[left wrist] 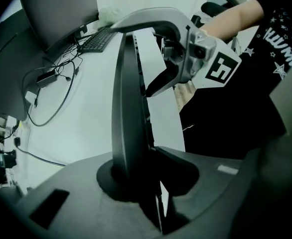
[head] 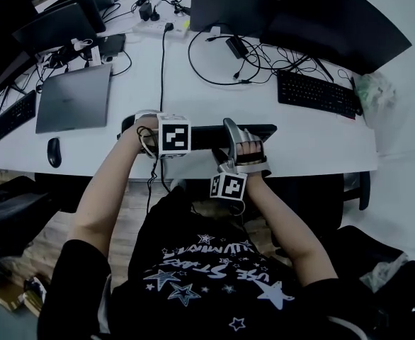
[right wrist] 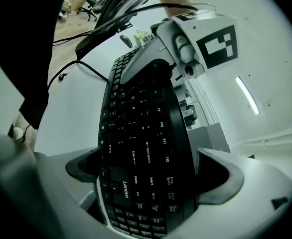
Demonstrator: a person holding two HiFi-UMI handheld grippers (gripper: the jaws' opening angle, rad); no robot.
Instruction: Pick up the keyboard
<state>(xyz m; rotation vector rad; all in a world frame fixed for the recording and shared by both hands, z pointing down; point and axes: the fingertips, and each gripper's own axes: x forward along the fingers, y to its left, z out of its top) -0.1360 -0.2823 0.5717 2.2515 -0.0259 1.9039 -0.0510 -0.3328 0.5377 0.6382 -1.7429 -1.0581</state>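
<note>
From the head view, the keyboard [head: 200,137] is a narrow black strip along the near edge of the white surface [head: 307,144], with its long axis running left to right. The left gripper [head: 147,126] sits at its left end and the right gripper [head: 244,146] is right of its middle.

Only the right gripper view shows the key face and its printed legends. There the keyboard fills the span between that gripper's jaws, which are closed against its two long edges.

In the left gripper view the keyboard [left wrist: 127,108] is edge-on, thin and dark, stretching away toward the right gripper. Jaws drawn nearly together pinch it across its thickness.
</note>
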